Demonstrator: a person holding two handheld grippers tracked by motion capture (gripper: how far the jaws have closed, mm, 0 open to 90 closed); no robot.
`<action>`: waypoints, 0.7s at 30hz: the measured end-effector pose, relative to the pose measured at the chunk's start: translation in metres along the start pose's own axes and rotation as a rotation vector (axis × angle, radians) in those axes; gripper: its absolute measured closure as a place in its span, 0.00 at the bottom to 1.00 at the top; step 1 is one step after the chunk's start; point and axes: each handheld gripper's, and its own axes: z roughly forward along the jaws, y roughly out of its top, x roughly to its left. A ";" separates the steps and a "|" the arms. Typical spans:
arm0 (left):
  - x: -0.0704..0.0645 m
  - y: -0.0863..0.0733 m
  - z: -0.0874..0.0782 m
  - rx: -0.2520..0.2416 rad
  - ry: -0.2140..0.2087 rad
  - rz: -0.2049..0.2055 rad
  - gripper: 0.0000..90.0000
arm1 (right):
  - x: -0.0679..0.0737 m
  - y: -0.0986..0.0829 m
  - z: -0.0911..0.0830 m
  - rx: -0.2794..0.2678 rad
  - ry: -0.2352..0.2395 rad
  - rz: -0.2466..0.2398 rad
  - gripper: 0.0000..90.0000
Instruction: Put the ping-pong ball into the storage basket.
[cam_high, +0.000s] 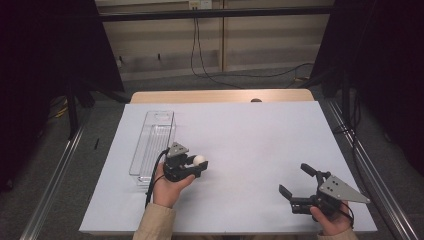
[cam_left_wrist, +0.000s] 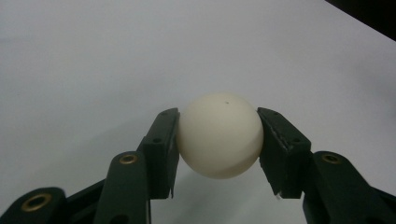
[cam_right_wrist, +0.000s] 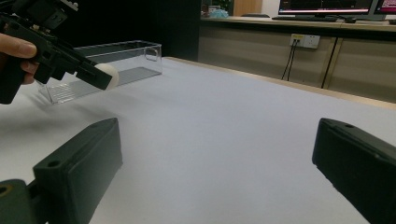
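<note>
We see the person's left hand (cam_high: 167, 186) reaching in from the bottom edge of the high view, its beige sleeve (cam_high: 156, 222) at the wrist, wrapped around the left gripper (cam_high: 200, 162), which points to the right across the table. Its two black jaws are closed on a white ball (cam_high: 200, 160), which they pinch from both sides; in the left gripper view the ball (cam_left_wrist: 219, 135) sits squarely between the flat inner pads (cam_left_wrist: 169, 149), smooth, matte and cream-white, with a tiny dark speck near its top. The ball looks raised a little off the table, for a soft shadow lies beneath it. Just to the left of this hand lies a clear plastic box (cam_high: 151, 145), long, narrow and open-topped, with thin see-through walls and a ribbed floor; in the right gripper view the box (cam_right_wrist: 135, 58) stands behind the ball (cam_right_wrist: 108, 74). The right hand (cam_high: 332, 220) holds the right gripper (cam_high: 298, 180) near the table's lower right corner, well apart from the ball, with a grey three-cornered plate (cam_high: 342, 190) on top. Its jaws are spread wide with nothing between them, and it points up and to the left. A white sheet (cam_high: 250, 145), smooth and plain, covers the table, and a strip of pale wooden tabletop (cam_high: 220, 96) shows along the far edge.
</note>
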 end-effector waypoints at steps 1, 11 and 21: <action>0.001 0.000 -0.001 0.003 -0.004 0.005 0.57 | 0.000 0.000 0.000 -0.001 0.001 -0.001 0.01; 0.004 0.005 -0.008 -0.005 -0.001 0.004 0.57 | 0.000 0.000 0.000 0.003 0.002 0.003 0.01; 0.005 0.007 -0.011 -0.005 -0.010 -0.008 0.57 | 0.000 0.000 0.001 -0.002 -0.001 -0.001 0.01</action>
